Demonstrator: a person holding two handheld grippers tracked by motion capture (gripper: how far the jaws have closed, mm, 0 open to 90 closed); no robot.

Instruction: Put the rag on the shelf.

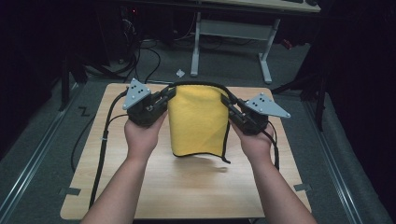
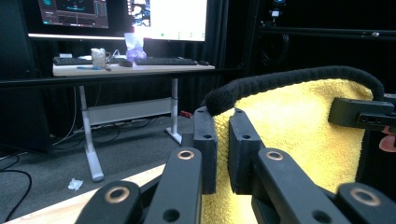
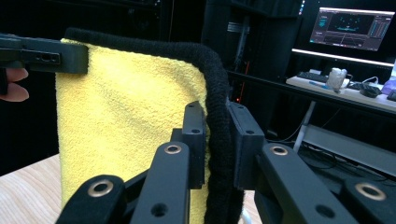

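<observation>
A yellow towel with a black edge hangs in the air above the wooden table, held up by its two top corners. My left gripper is shut on the left top corner of the towel; the black hem passes between its pads. My right gripper is shut on the right top corner, and the thick black hem of the towel runs down between its pads. The towel's lower edge hangs just above the tabletop.
A desk on white legs stands beyond the table, with keyboards and lit monitors on it. Cables trail from the grippers over the left side of the table. A scrap of paper lies on the floor.
</observation>
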